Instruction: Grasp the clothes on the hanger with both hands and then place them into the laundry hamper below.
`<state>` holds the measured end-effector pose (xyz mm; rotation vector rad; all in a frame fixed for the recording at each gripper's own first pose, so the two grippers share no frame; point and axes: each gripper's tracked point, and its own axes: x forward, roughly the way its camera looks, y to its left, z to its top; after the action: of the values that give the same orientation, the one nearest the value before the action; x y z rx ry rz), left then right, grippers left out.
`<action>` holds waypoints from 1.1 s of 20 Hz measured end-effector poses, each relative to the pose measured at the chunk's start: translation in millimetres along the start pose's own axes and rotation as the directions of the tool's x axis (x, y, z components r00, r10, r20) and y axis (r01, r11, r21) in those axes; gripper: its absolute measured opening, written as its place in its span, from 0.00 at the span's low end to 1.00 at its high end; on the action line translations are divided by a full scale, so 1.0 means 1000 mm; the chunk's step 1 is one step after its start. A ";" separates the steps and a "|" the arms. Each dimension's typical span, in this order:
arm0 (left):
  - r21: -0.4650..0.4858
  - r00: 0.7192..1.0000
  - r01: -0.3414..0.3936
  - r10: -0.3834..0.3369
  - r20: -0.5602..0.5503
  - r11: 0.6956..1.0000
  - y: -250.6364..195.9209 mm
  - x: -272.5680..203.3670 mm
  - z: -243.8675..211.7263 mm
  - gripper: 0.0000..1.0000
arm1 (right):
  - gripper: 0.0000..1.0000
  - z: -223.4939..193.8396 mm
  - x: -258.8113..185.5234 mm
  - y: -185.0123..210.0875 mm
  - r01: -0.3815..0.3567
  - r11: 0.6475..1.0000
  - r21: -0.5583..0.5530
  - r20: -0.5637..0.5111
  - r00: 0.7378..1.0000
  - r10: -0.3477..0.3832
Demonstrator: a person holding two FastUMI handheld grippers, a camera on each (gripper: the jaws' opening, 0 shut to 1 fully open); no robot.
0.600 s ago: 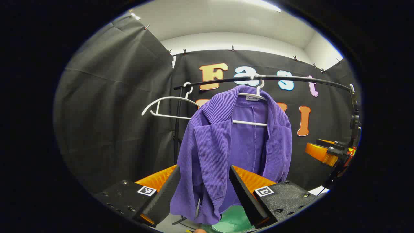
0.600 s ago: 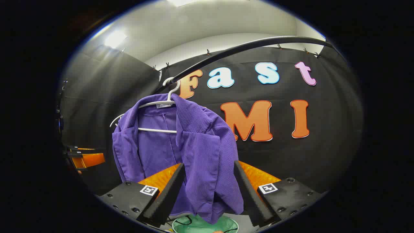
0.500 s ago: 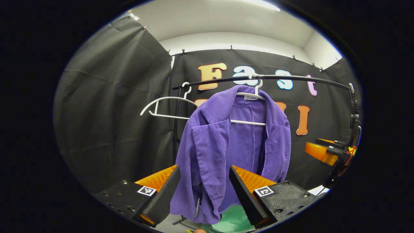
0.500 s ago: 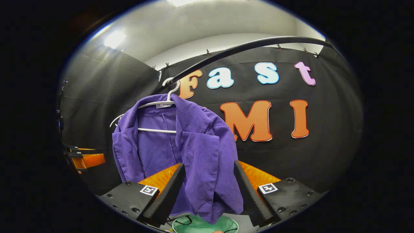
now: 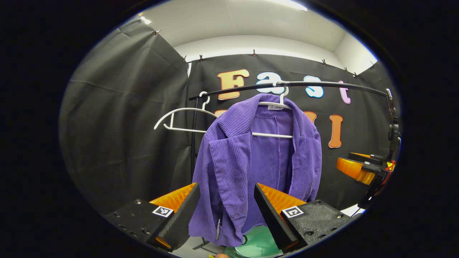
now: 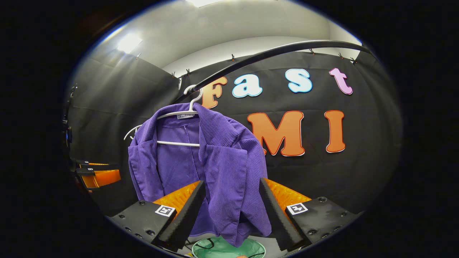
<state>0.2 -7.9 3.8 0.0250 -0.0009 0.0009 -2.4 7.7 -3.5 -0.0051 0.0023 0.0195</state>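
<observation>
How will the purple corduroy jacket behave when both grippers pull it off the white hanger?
The purple corduroy jacket hangs in soft folds, so it will probably flop and sag between the grips. Its ribbed cloth likely gives the fingers good friction. The white hanger may swing or come off the black rail.

Jacket purple, fine ribbed corduroy stripes. Hangers white. Rail black. Hamper mint green. Gripper fingers black, orange backing, black-and-white square markers. Ceiling white.
</observation>
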 end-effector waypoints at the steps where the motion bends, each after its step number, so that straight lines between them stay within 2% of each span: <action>1: -0.001 1.000 0.002 -0.002 0.000 1.000 -0.001 0.001 -0.001 0.92 | 0.94 0.000 0.000 -0.001 0.002 1.000 -0.001 -0.001 1.000 -0.002; 2: -0.003 1.000 0.005 -0.005 -0.001 1.000 -0.003 0.002 -0.001 0.92 | 0.97 -0.001 -0.001 -0.001 0.003 1.000 0.000 -0.002 1.000 -0.003; 11: -0.006 1.000 -0.001 0.001 -0.019 1.000 -0.001 0.006 -0.009 0.92 | 0.98 -0.011 0.010 0.002 0.000 1.000 -0.001 -0.023 1.000 0.000; 13: -0.011 1.000 -0.003 0.003 -0.026 1.000 -0.001 0.012 -0.011 0.92 | 0.94 -0.014 0.013 0.004 -0.004 1.000 -0.004 -0.028 1.000 0.004; 16: -0.014 0.999 -0.009 0.009 -0.031 1.000 -0.003 0.023 -0.013 0.92 | 0.97 -0.018 0.020 0.003 0.002 1.000 -0.010 -0.031 1.000 -0.002; 17: -0.017 0.999 -0.009 0.008 -0.034 1.000 -0.004 0.027 -0.014 0.92 | 0.94 -0.018 0.024 0.005 0.003 1.000 -0.011 -0.032 0.999 -0.003; 18: -0.019 0.999 -0.008 0.007 -0.035 1.000 -0.006 0.031 -0.014 0.92 | 0.97 -0.019 0.029 0.005 0.003 1.000 -0.010 -0.030 1.000 -0.004; 22: -0.008 0.998 -0.019 0.018 -0.057 1.000 -0.007 0.047 -0.022 0.92 | 0.94 -0.023 0.051 0.008 0.002 1.000 -0.018 -0.032 0.999 -0.003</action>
<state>47.1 -14.5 -18.7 0.0160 0.0554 0.0203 48.6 16.4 -26.5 -0.0238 0.0344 0.0172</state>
